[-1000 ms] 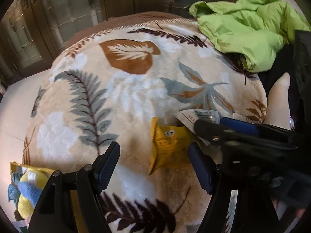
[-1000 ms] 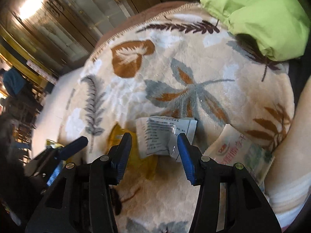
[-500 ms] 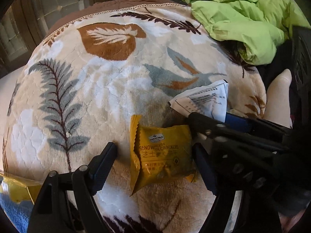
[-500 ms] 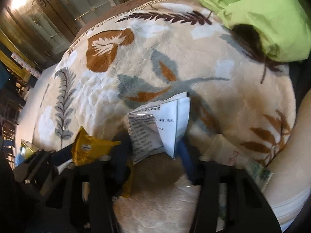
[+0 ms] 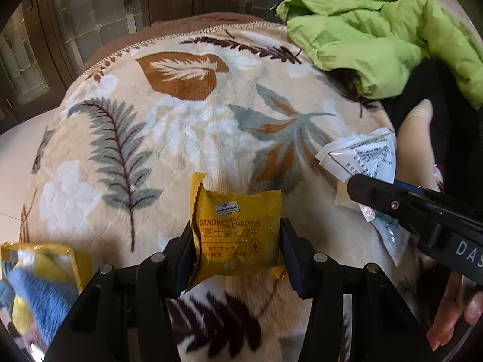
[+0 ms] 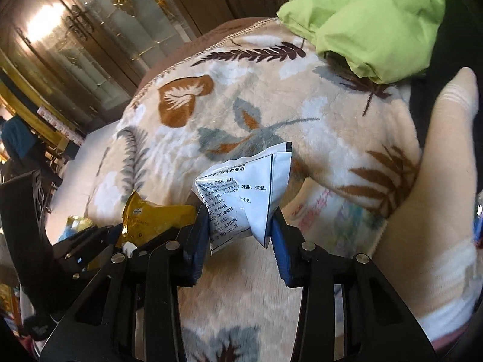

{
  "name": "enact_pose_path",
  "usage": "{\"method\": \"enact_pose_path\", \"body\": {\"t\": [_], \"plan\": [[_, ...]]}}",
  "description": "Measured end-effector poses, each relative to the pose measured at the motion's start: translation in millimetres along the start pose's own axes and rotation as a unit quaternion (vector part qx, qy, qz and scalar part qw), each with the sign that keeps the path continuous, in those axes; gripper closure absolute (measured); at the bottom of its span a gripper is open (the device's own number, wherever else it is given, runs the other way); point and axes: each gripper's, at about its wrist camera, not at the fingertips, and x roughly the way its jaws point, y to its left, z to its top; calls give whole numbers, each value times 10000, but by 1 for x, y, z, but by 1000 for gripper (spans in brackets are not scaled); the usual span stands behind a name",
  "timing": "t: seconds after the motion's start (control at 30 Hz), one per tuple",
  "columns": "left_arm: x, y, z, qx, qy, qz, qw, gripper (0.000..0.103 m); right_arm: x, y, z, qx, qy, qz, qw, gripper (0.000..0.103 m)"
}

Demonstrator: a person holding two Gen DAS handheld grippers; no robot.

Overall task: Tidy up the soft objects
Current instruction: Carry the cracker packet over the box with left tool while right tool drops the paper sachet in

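Yellow cracker packet [image 5: 238, 232] upright between left gripper [image 5: 237, 250] jaws, just closed onto its side edges, above leaf-print blanket [image 5: 181, 138]. White sachet [image 6: 244, 199] pinched likewise in right gripper [image 6: 240, 226], just beside on right.

blanket [image 5: 187, 138]: plush, fuzzy fleece, matt
yellow cracker packet [image 5: 238, 235]: glossy crinkled foil-like film
white sachet [image 6: 250, 193]: smooth, slightly shiny film (creased)
green garment [image 5: 377, 39]: thin, matt, wrinkled cloth
fingers [image 5: 291, 250]: matt black plastic, metal screws
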Motion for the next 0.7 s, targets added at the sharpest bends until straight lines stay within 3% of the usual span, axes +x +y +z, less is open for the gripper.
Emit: {"method": "enact_pose_path", "body": {"t": [0.37, 0.47, 0.7], "plan": [[-69, 1, -47, 117, -214, 3, 9997, 51, -29, 30, -36, -263, 57, 290, 9992, 65], [-87, 12, -67, -72, -178, -151, 9997, 51, -37, 46, -48, -419, 80, 426, 9982, 65], [-120, 52, -107, -385, -110, -6, 9992, 51, -35, 102, -77, -917, 345, 843, 9916, 65]]}}
